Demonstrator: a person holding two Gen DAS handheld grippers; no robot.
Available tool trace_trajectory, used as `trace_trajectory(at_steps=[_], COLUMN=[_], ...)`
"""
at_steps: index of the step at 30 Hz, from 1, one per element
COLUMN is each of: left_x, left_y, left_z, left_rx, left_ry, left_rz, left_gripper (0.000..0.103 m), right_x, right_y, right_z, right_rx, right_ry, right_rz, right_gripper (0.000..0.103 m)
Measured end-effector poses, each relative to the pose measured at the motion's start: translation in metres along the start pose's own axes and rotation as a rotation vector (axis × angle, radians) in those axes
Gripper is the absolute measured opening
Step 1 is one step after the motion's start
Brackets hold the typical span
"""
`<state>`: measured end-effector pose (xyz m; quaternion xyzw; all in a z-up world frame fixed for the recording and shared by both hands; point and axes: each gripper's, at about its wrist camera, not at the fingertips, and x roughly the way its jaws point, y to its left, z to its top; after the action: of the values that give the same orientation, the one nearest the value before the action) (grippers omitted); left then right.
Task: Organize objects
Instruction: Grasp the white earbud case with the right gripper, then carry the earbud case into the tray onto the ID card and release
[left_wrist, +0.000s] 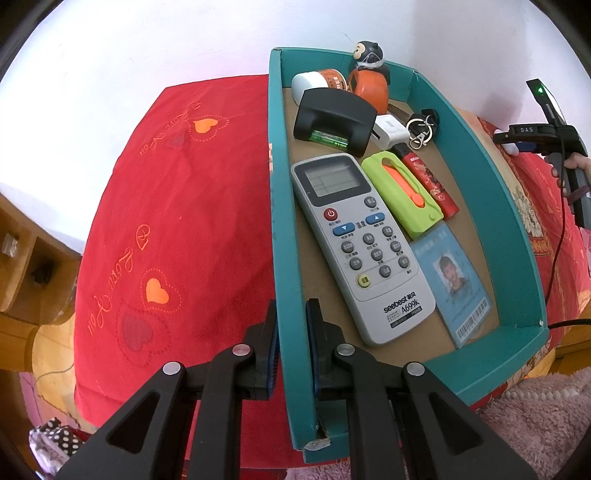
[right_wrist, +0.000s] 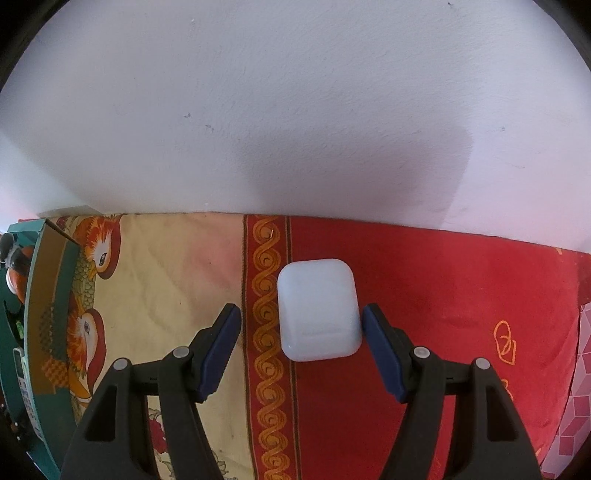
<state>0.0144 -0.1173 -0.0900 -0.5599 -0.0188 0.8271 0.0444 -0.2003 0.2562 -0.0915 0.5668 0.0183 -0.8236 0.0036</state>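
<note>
Two tongs: left (left_wrist: 291, 347) pinching box wall (left_wrist: 291, 258), right (right_wrist: 301, 350) spread; remote (left_wrist: 360, 247) reads "seebest A699K"

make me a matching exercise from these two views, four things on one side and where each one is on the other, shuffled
Things:
1. remote control
2. white case
3. left gripper
4. ID card

Places:
A. clamped on the teal box wall
B. on the red cloth, between open jaws
C. in the box, near right corner
D. in the box, beside the green cutter

Pairs: 1-D, 2-B, 3-A, 4-C
</note>
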Motion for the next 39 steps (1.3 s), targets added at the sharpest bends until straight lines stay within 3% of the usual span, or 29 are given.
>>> trace_trajectory(at_steps=[11,19,28,39], left_x=[0.000,0.000,0.000,0.001], left_y=[-0.002,-0.003,-0.004,-0.005], left_z=[0.000,0.001,0.003,0.003], left_rx=[0.001,0.000,0.005,0.005], left_ry=[0.000,-0.001,-0.004,-0.004], left_rz=[0.001,0.002,0.003,0.005], left_gripper=[0.014,0.014,0.014,0.014], right_x=[-0.003,-0.013,-0.025,-0.056], right_y=[-0.009,-0.017,-0.020,-0.013], right_z=[-0.009,-0.016,-0.030,-0.067], right_rx=[0.018,0.030,0.037,0.042], right_ry=[0.004,-0.009,-0.010,-0.024], right_rz=[0.017,0.011,0.000,0.050], right_gripper=[0.067,0.043,0.043,0.043])
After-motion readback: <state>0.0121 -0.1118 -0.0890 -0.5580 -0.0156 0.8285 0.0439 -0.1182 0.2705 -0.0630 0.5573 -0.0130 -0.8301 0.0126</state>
